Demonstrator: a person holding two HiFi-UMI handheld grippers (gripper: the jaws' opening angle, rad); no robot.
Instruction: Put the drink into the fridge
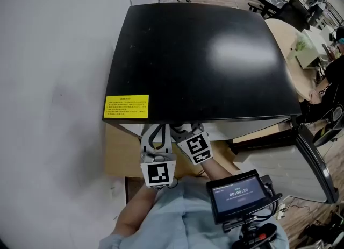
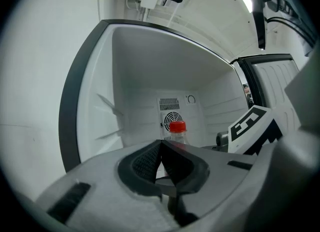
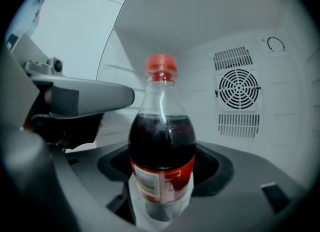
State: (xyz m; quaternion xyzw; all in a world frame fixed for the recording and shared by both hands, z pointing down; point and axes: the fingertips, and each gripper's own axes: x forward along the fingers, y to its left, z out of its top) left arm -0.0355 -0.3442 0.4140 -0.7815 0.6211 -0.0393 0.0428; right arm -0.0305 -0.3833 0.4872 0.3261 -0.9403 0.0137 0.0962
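Note:
The drink is a cola bottle (image 3: 162,151) with a red cap and red label, standing upright between the jaws of my right gripper (image 3: 162,188), which is shut on it. The bottle is inside the white fridge cavity, in front of the fan grille (image 3: 239,89) on the back wall. In the left gripper view the bottle's red cap (image 2: 177,126) shows just past my left gripper (image 2: 161,151), which is shut and empty, its pads meeting. In the head view both marker cubes (image 1: 157,173) (image 1: 197,148) sit below the front edge of the fridge's black top (image 1: 199,54), and the jaws are hidden under it.
The fridge door (image 1: 303,170) stands open at the right. A yellow label (image 1: 126,106) is stuck on the top's front left corner. A small screen device (image 1: 239,193) is close to my body. A white wall runs along the left; a round table (image 1: 298,62) stands at the right.

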